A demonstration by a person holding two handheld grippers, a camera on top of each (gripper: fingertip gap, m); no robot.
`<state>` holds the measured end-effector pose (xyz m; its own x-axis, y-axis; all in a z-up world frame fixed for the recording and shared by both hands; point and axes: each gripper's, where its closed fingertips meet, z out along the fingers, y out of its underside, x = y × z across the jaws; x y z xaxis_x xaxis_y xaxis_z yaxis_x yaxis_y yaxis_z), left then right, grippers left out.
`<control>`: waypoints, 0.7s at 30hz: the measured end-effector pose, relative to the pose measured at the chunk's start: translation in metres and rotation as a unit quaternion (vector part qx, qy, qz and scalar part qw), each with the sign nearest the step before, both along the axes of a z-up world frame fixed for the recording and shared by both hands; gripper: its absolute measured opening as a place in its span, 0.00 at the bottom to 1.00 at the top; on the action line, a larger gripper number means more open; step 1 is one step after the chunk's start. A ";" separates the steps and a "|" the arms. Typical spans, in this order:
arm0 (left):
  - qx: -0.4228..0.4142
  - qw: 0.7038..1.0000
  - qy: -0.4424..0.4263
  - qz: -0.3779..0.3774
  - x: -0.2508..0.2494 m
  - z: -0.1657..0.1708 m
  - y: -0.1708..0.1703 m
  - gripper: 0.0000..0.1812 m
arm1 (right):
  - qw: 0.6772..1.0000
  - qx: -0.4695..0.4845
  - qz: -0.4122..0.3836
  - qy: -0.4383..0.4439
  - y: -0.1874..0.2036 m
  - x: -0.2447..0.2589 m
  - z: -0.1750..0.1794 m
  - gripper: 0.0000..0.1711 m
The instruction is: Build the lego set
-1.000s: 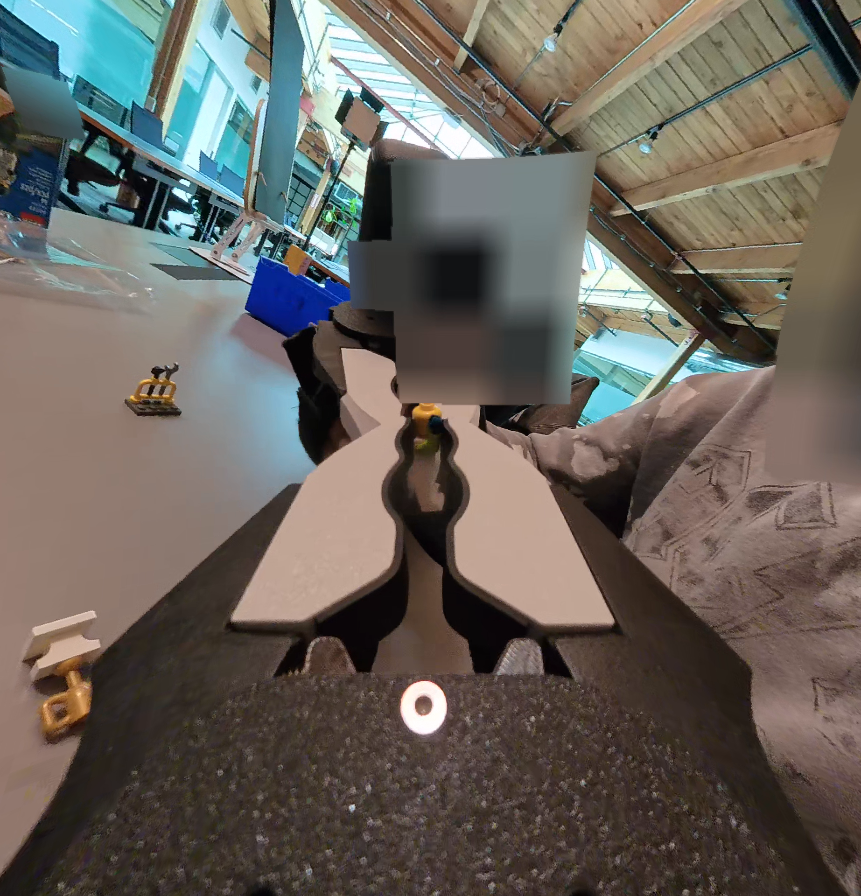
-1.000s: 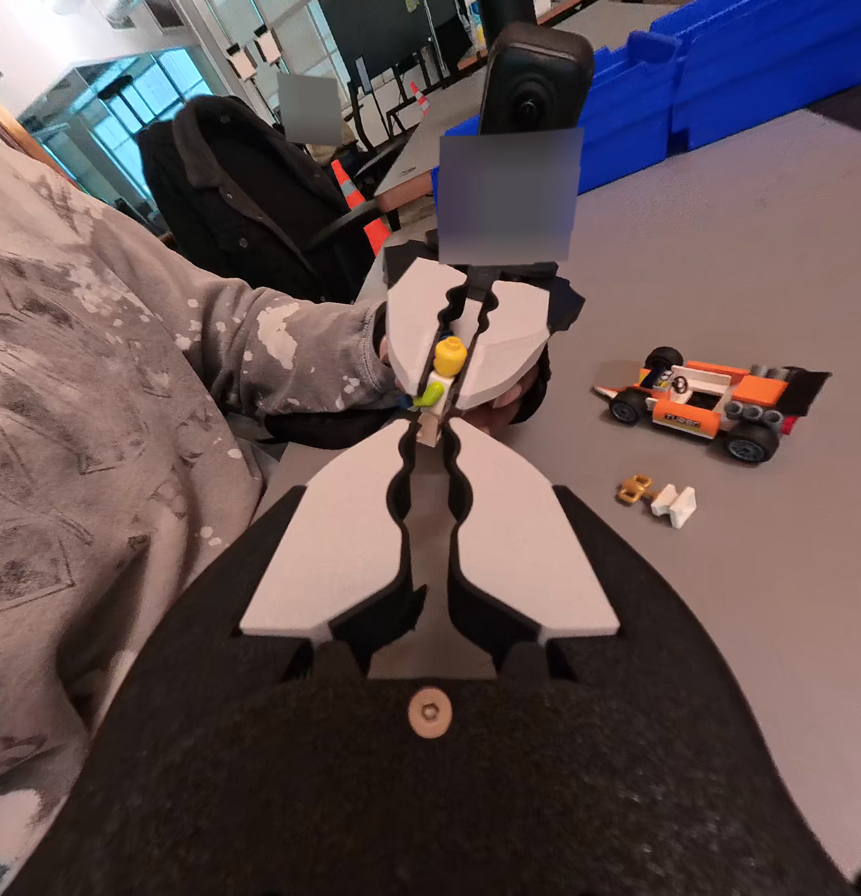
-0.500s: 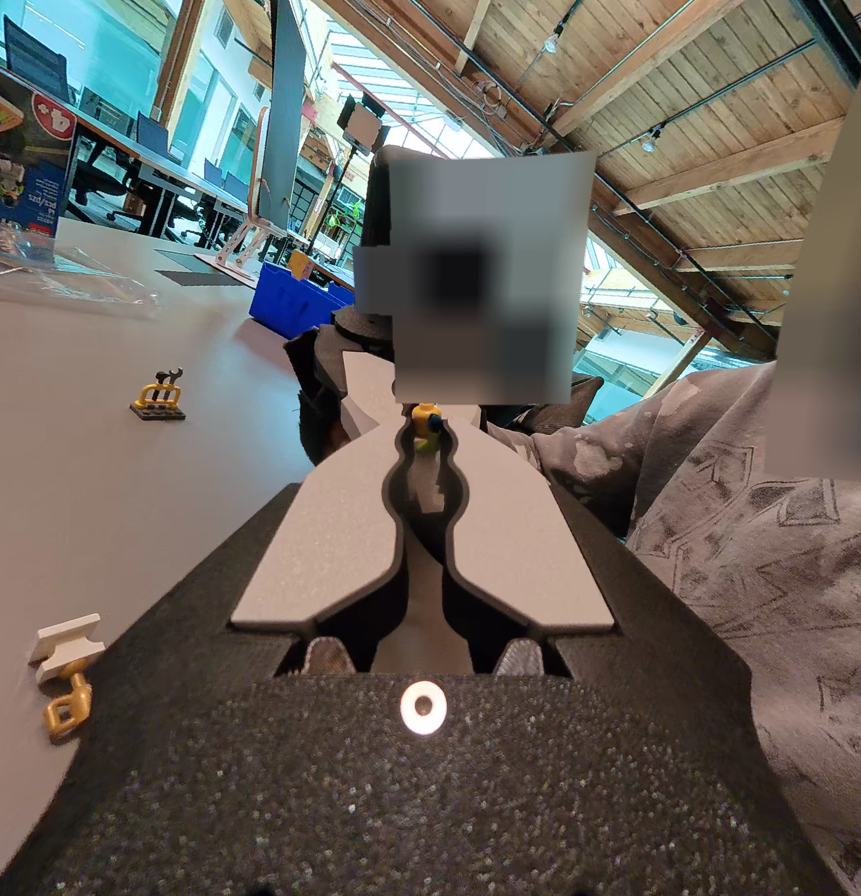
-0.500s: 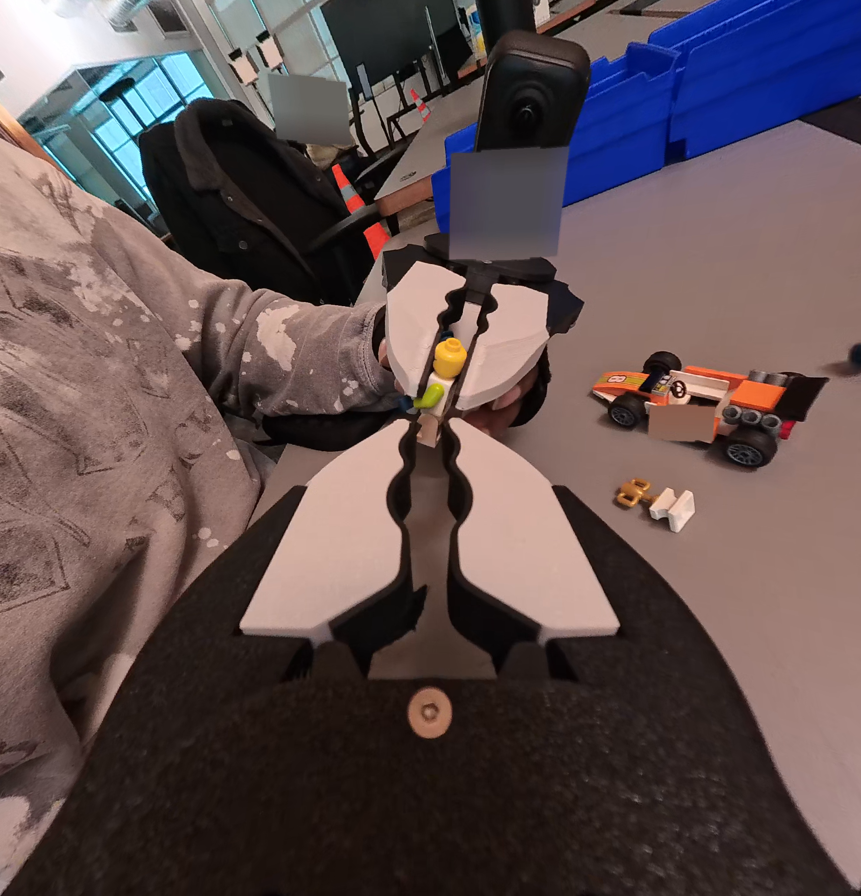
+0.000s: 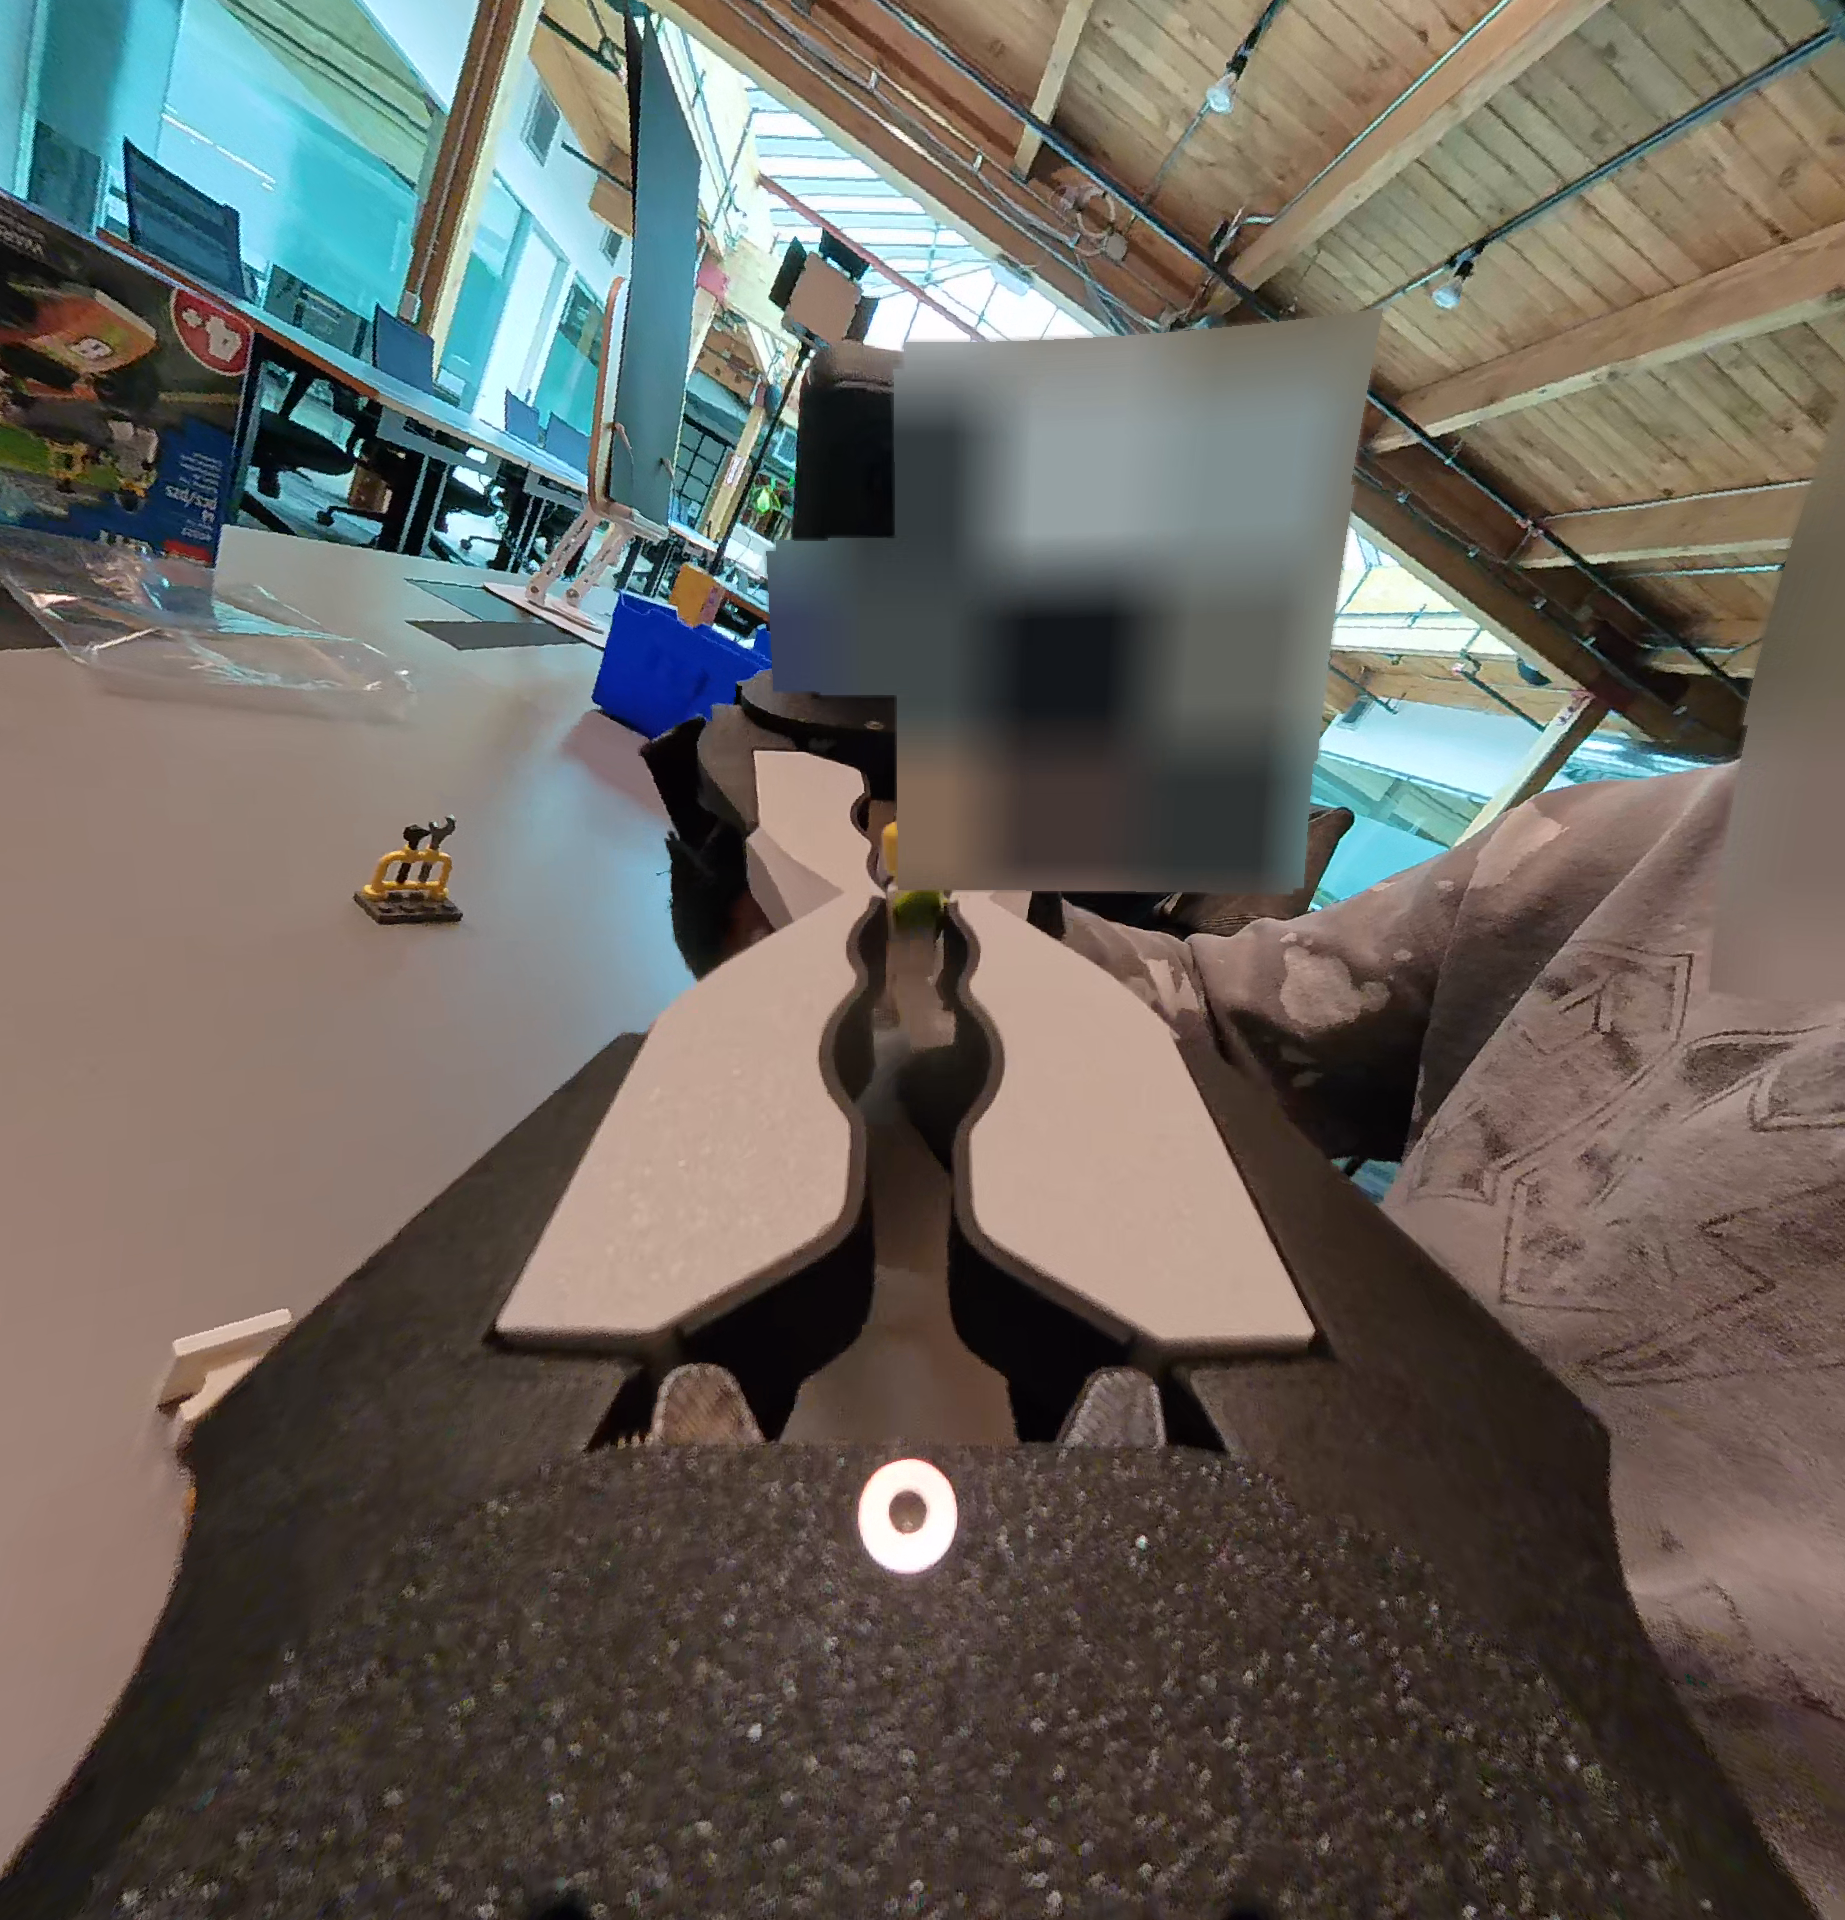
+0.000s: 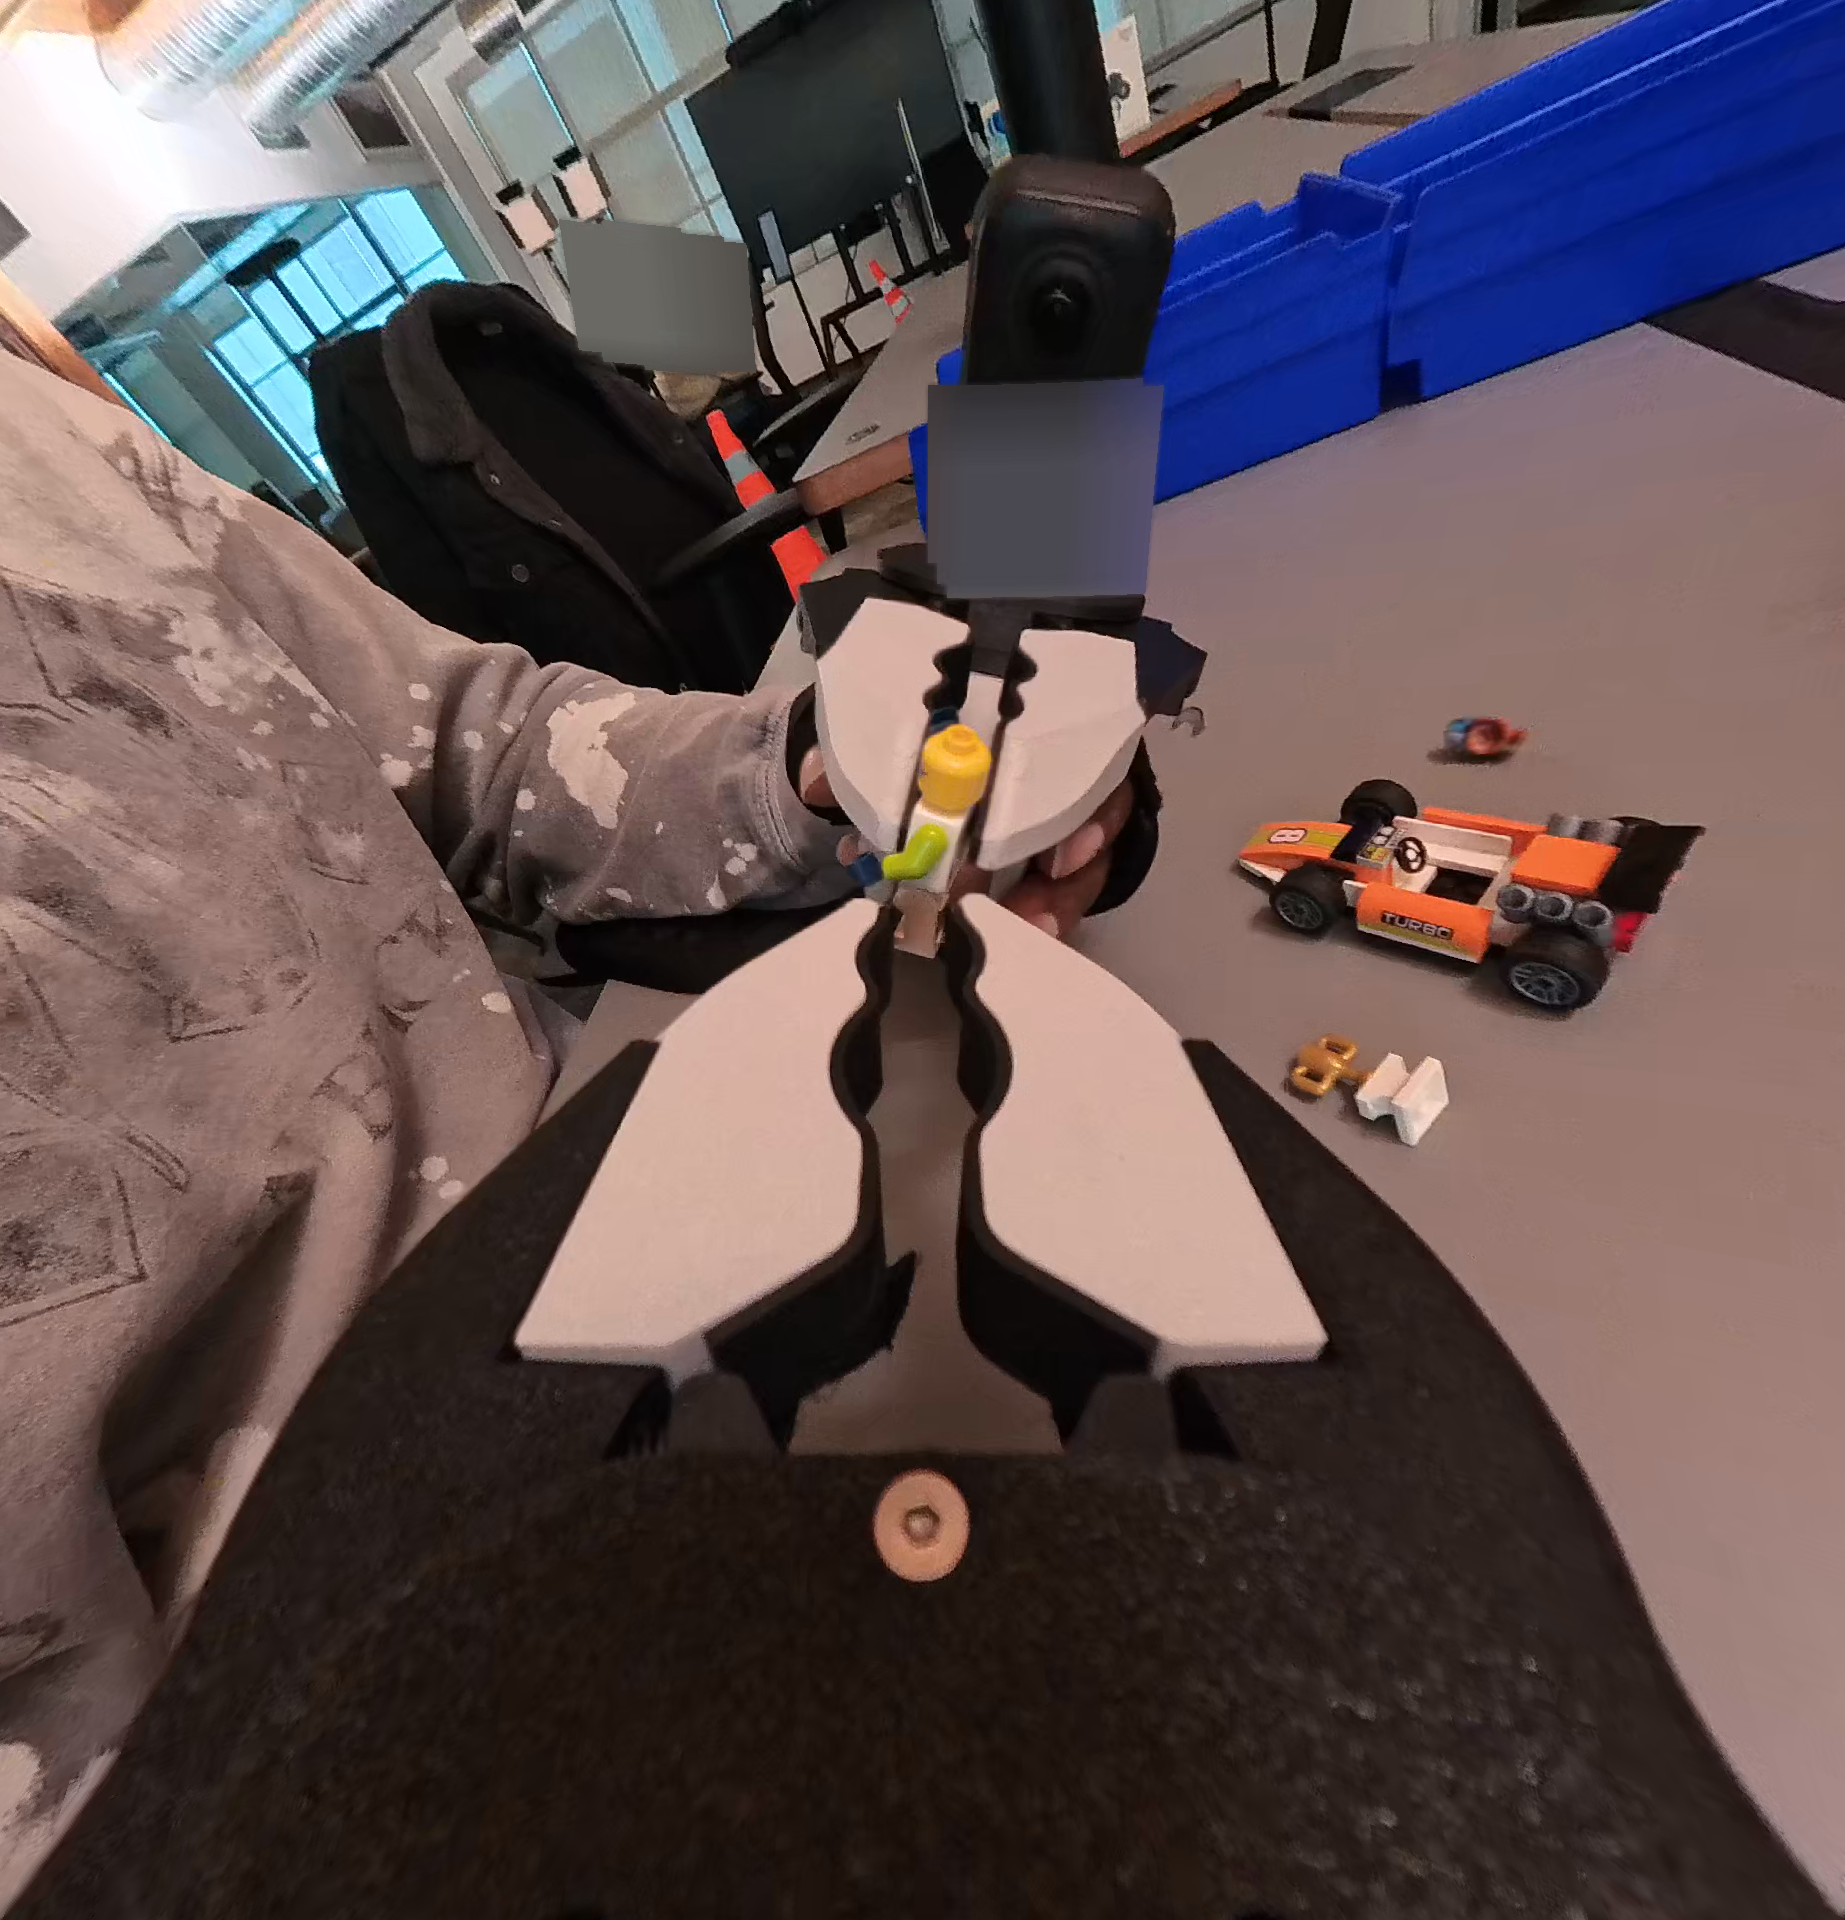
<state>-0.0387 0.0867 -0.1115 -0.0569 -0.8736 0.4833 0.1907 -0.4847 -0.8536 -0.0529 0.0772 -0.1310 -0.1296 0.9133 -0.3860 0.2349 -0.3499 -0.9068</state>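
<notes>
I am pinching the little figure [image 6: 933,831] in midair between my two grippers, right gripper [image 6: 920,925] closed on its legs, left gripper [image 6: 965,748] closed on its body, so I am pressing straight and gently.

Blue storage bins [image 6: 1583,270] are standing along the far edge of the grey table [image 6: 1520,1351]. A black jacket [image 6: 502,499] is hanging over an office chair beside an orange traffic cone [image 6: 757,488]. A clear plastic bag [image 5: 201,634] is lying flat on the tabletop.
</notes>
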 end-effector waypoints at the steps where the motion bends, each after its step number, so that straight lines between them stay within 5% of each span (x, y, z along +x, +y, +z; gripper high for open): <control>1: 0.002 1.000 0.007 0.002 0.001 -0.002 0.000 0.05 | 1.000 0.002 0.000 -0.003 0.000 0.000 -0.001 0.05; 6: 0.012 0.999 0.036 0.017 0.002 -0.008 0.004 0.05 | 1.000 0.019 -0.009 -0.017 0.006 0.004 -0.008 0.05; 11: 0.027 0.997 0.063 0.032 0.001 -0.014 0.008 0.05 | 0.999 0.029 -0.040 0.019 0.020 0.018 0.010 0.14; 21: 0.057 0.994 0.091 0.029 0.008 -0.020 0.002 0.05 | 0.998 0.049 -0.048 0.006 0.017 0.008 0.005 0.05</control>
